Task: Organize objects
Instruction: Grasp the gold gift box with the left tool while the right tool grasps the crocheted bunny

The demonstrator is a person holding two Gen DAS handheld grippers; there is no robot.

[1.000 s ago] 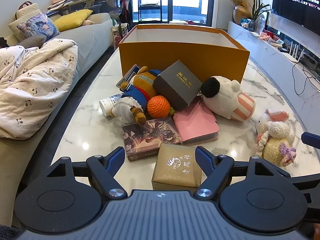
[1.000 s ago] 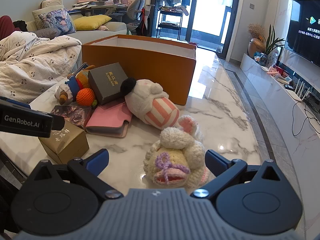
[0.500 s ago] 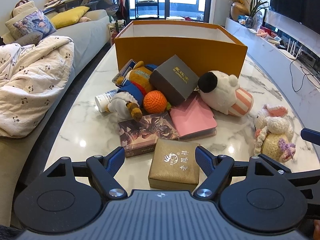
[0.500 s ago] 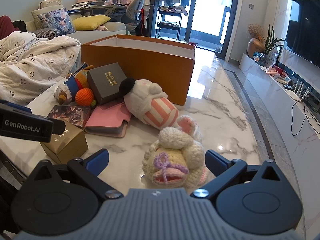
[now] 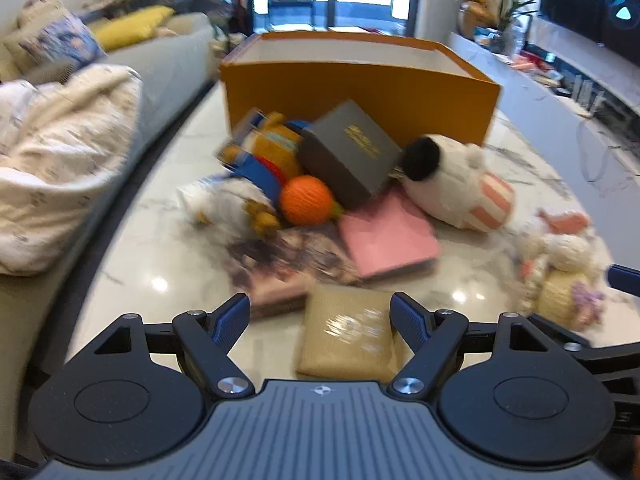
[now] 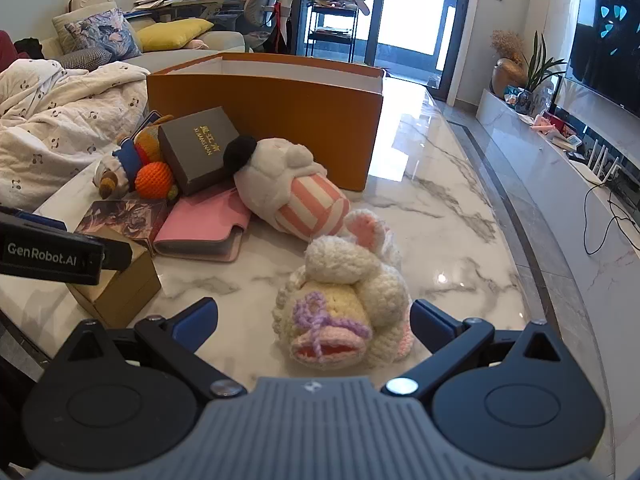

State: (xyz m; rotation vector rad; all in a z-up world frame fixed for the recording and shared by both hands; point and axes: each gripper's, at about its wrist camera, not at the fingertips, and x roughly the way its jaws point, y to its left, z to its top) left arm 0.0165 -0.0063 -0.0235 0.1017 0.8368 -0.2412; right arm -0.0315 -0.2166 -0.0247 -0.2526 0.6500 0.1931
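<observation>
On the marble table (image 6: 440, 216), both grippers' fingers apart: left gripper (image 5: 320, 316) around gold box (image 5: 346, 336), right gripper (image 6: 314, 320) around crochet bunny (image 6: 344, 304).

Left gripper (image 5: 320, 316): jaws standing wide apart, blue-padded fingertips (image 5: 232, 316) pointing forward and low over the surface, black linkage arms splaying outward from the grey ribbed housing. The right-hand pad is sitting just beside an item lying between the jaws; contact cannot be told through the motion blur. In the right wrist view, the side of this gripper's black body is showing at the left edge, carrying a white "GenRobot.AI" label.

Right gripper (image 6: 314, 320): jaws likewise spread wide, blue fingertips (image 6: 196, 320) reaching forward, level and close to the surface, bracketing an item without visibly pressing it.
</observation>
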